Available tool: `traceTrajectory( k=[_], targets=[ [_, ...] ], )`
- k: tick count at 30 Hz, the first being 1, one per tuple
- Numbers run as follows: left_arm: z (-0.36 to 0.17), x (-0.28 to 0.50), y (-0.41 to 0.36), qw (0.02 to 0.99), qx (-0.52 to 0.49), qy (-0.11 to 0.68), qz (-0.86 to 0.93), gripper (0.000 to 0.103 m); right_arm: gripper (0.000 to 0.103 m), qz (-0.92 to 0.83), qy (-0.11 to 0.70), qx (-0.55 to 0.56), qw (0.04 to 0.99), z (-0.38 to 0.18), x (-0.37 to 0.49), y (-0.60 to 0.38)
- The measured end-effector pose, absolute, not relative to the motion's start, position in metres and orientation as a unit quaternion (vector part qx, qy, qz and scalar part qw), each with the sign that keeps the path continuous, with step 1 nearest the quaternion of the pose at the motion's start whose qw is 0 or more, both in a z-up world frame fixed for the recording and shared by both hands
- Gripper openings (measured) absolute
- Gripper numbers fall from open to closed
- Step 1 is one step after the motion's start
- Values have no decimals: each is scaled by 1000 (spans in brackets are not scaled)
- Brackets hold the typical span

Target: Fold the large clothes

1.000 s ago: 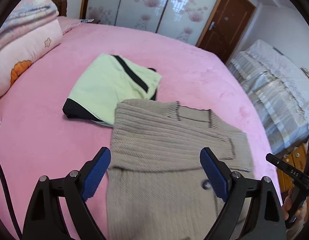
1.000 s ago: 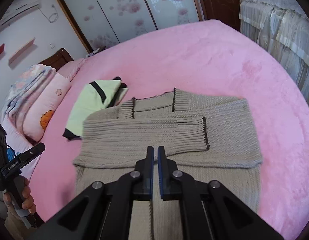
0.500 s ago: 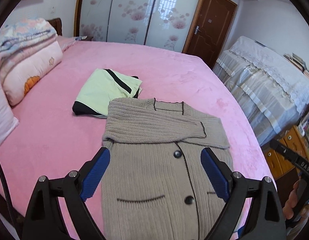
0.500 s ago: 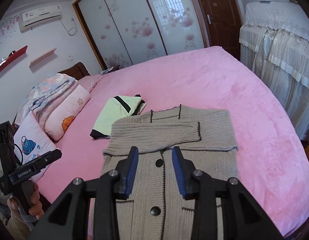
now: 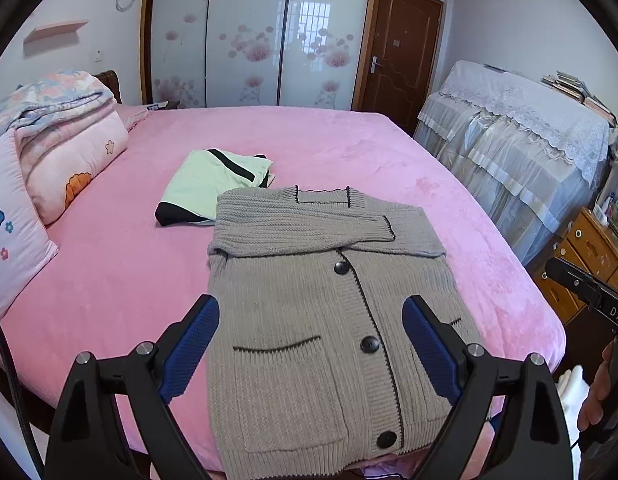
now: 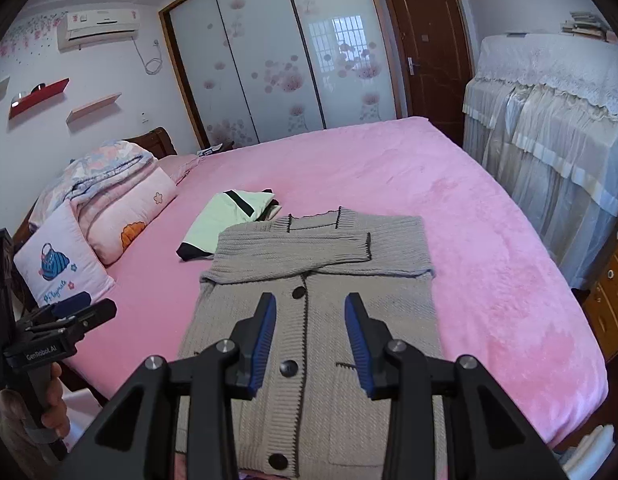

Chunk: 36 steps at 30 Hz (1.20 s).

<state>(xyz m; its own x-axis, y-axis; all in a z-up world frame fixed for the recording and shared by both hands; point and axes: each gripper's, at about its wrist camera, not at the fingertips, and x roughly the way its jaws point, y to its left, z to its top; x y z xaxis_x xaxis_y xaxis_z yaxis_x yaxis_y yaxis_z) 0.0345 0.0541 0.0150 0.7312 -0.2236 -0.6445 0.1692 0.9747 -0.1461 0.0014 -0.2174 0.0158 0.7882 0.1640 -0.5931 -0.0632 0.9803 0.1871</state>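
Note:
A grey knitted cardigan point(image 5: 309, 280) point(image 6: 389, 272) lies face up on the pink bed point(image 5: 109, 280) point(image 6: 489, 260). Both its sleeves are folded across the chest, and its hem reaches the near edge of the bed. My left gripper point(image 5: 311, 304) hangs above the lower half, wide open and holding nothing. My right gripper point(image 6: 310, 300) hovers over the button line, partly open with nothing between its pads. Each gripper also shows at the edge of the other's view, held by a hand. A folded pale green garment point(image 5: 209, 188) point(image 6: 225, 216) with black trim lies just beyond the cardigan's left shoulder.
Pillows point(image 5: 13, 232) point(image 6: 61, 264) and folded quilts point(image 5: 69, 136) are stacked at the head of the bed on the left. Lace-covered furniture point(image 5: 529, 148) point(image 6: 549, 140) and a wooden drawer unit point(image 5: 581, 264) stand to the right. Sliding wardrobe doors point(image 6: 277, 64) stand beyond the bed.
Both grippers have drawn back and risen from the cardigan, so its buttoned lower half now shows. The right gripper went from shut to partly open. The left stayed wide open.

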Motion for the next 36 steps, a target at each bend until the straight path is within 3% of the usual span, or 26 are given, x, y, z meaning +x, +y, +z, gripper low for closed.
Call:
traceTrajectory(
  k=[13, 27, 29, 36],
  targets=[
    [-82, 1, 86, 919, -73, 378, -85, 92, 36, 41, 330, 38, 942, -71, -50, -224],
    [-232, 7, 179, 837, -157, 520, -70, 89, 36, -20, 476, 52, 878, -188, -57, -301],
    [-245, 7, 181, 825, -170, 533, -83, 82, 36, -25, 495, 82, 865, -203, -58, -318],
    [-272, -1, 160, 802, -158, 560, -136, 82, 36, -21, 518, 145, 843, -234, -60, -342]
  ],
)
